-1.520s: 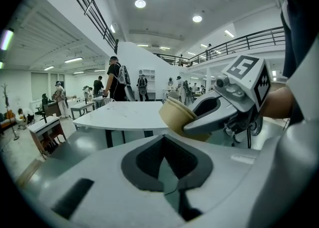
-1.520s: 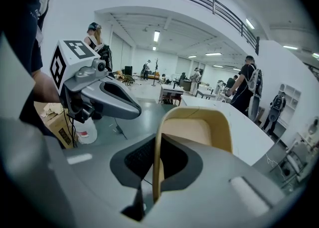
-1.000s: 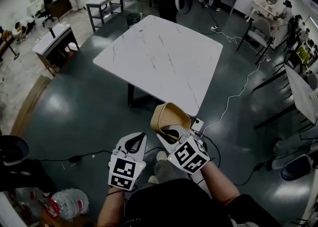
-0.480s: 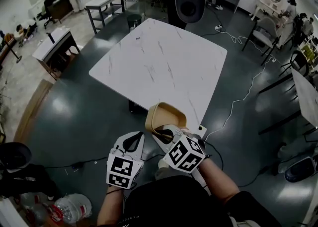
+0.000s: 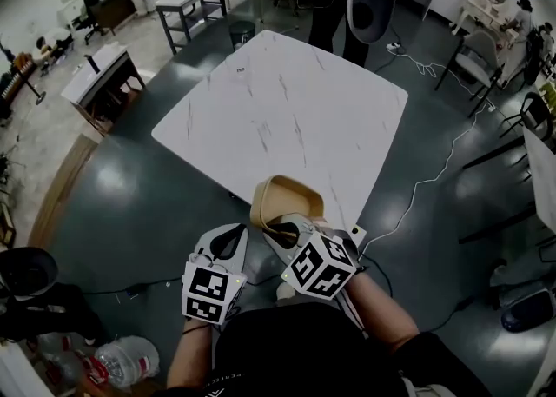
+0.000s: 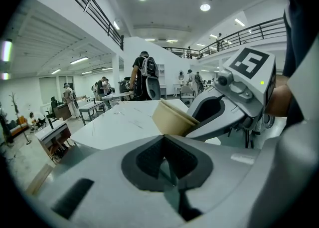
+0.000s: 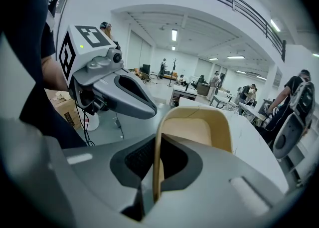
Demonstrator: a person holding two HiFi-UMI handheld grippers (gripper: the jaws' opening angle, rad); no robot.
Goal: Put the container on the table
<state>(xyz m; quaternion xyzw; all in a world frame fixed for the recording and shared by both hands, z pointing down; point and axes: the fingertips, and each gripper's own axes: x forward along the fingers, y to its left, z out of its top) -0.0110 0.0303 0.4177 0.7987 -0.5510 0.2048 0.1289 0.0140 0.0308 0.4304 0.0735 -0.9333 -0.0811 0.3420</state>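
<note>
A tan, square-mouthed container (image 5: 284, 200) hangs in the air at the near corner of the white marble-patterned table (image 5: 278, 113). My right gripper (image 5: 282, 232) is shut on its rim, and in the right gripper view the container's wall (image 7: 197, 132) runs between the jaws. My left gripper (image 5: 228, 243) hangs beside it on the left, shut and empty. In the left gripper view the container (image 6: 172, 118) shows ahead and right, held by the other gripper.
A person with a white backpack (image 5: 369, 0) stands at the table's far edge. Benches (image 5: 187, 0) and a cabinet (image 5: 100, 78) stand to the left, chairs (image 5: 473, 61) to the right. A white cable (image 5: 434, 174) trails across the dark floor. Bottles (image 5: 113, 356) lie at lower left.
The container and both grippers have come nearer the table's near corner. The person with the backpack has moved right along the far edge.
</note>
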